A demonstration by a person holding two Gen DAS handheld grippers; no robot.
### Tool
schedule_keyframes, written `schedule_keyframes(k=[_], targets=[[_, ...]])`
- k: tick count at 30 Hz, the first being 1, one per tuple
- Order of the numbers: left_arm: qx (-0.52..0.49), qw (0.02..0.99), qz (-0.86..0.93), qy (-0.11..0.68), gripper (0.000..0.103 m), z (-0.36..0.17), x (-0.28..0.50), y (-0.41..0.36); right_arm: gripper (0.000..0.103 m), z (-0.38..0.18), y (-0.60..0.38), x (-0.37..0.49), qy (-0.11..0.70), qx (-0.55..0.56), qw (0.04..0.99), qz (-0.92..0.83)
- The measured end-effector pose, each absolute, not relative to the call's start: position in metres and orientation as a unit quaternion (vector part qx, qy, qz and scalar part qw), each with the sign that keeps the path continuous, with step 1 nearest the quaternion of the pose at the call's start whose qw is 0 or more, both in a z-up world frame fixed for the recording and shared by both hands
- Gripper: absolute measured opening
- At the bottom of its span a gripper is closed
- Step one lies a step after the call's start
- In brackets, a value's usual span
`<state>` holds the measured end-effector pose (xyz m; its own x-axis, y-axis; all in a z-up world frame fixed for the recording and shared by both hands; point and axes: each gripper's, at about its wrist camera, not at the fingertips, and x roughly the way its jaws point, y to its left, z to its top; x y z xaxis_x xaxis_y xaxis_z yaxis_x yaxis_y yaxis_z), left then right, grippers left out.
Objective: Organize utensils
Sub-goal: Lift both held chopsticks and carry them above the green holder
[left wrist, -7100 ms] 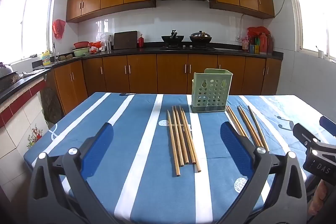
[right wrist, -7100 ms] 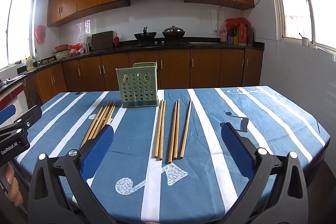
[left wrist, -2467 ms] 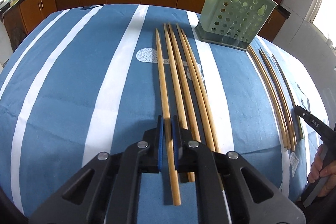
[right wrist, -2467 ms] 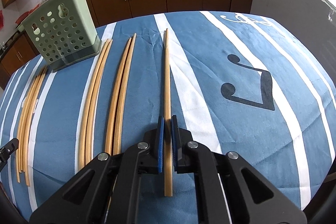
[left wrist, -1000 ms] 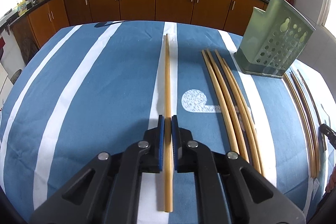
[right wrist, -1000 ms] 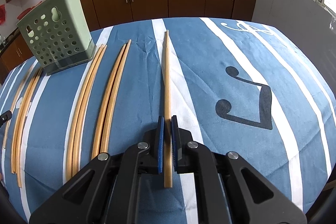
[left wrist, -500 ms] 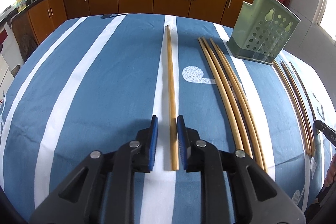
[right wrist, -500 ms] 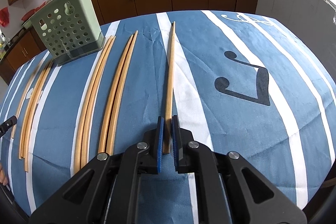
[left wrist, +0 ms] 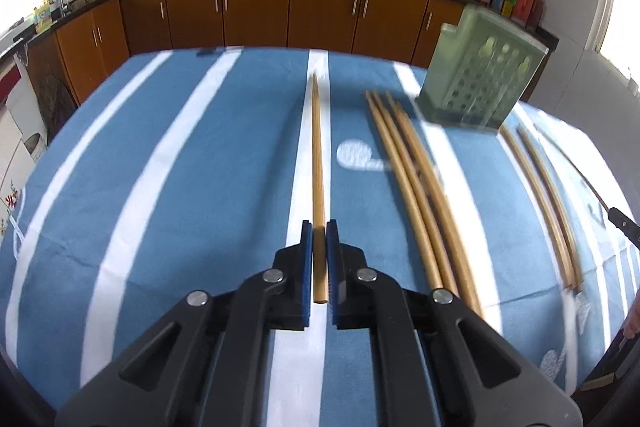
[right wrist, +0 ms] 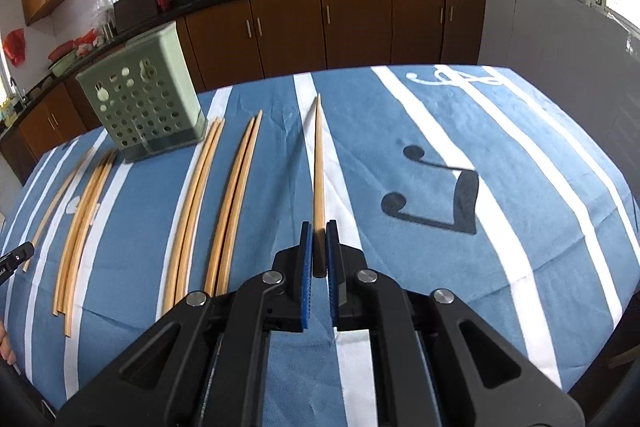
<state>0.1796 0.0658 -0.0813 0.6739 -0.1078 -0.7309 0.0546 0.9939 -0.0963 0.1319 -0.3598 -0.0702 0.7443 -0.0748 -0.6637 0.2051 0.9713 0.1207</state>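
My left gripper [left wrist: 319, 227] is shut on a wooden chopstick [left wrist: 317, 155] near its blunt end; the stick points straight ahead over a white stripe of the cloth. My right gripper [right wrist: 319, 227] is shut on another chopstick [right wrist: 319, 163], held the same way. The green perforated utensil holder [left wrist: 480, 83] stands upright at the far right in the left wrist view, and the holder [right wrist: 144, 103] is at the far left in the right wrist view. Loose chopsticks [left wrist: 416, 187] lie beside it on the table, with more loose chopsticks [right wrist: 236, 195] in the right wrist view.
The table wears a blue cloth with white stripes [right wrist: 460, 131] and music-note prints. Further chopsticks [left wrist: 548, 195] lie right of the holder. The other gripper's tip [left wrist: 622, 225] shows at the right edge. Kitchen cabinets [left wrist: 256, 11] stand behind the table.
The left gripper's jaws opened around its chopstick half a second ago and are shut on it again. Both grippers have pulled up and back, and the right one grips nearer its stick's end.
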Motion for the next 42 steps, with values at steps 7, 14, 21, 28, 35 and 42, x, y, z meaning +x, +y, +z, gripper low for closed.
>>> schedule_keyframes(k=[7, 14, 21, 28, 35, 42], targets=[[-0.056, 0.947, -0.05, 0.311, 0.008, -0.017, 0.171, 0.074, 0.008, -0.025, -0.368, 0.13, 0.281, 0.096, 0.952, -0.079], [-0.074, 0.964, -0.044, 0.25, 0.008, 0.029, 0.173, 0.077, 0.008, 0.007, -0.371, 0.133, 0.231, 0.101, 0.965, -0.075], [-0.075, 0.973, -0.035, 0.216, 0.008, 0.063, 0.185, 0.075, 0.007, 0.034, -0.373, 0.142, 0.197, 0.103, 0.973, -0.069], [-0.079, 0.975, -0.034, 0.206, 0.008, 0.083, 0.2, 0.074, 0.008, 0.044, -0.377, 0.154, 0.19, 0.099, 0.974, -0.067], [-0.066, 0.98, -0.036, 0.184, 0.008, 0.114, 0.214, 0.07, 0.007, 0.066, -0.37, 0.167, 0.171, 0.082, 0.98, -0.059], [-0.067, 0.986, -0.056, 0.145, 0.008, 0.167, 0.217, 0.06, 0.007, 0.124, -0.367, 0.176, 0.112, 0.092, 0.989, -0.035]])
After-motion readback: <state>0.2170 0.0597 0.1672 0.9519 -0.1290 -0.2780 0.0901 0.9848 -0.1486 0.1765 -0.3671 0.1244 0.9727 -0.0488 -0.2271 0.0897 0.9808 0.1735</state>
